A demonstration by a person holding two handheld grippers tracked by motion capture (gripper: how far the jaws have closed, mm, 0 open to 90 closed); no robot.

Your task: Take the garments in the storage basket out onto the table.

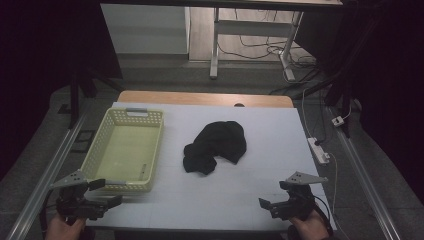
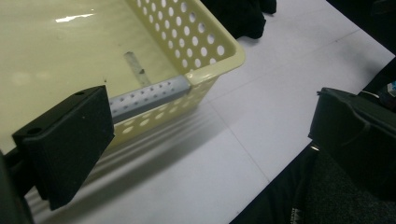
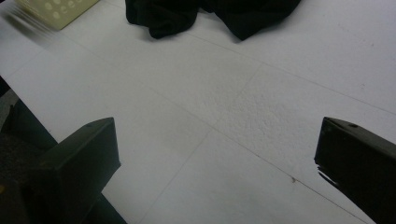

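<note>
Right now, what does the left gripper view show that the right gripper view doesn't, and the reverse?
Left gripper view alone: the inside of the yellow basket, its perforated wall and the grey handle strip on its near rim, framed by the left gripper with jaws wide apart. Right gripper view alone: a broad stretch of bare white table cover with faint seam lines, between the open jaws of the right gripper. Both: the black cloth at the top edge, a corner of the basket, the white cover, and nothing held.

front table [image 1: 210,200]: open | left: basket [image 1: 125,150] blocks | centre: cloth [image 1: 217,145]
</note>
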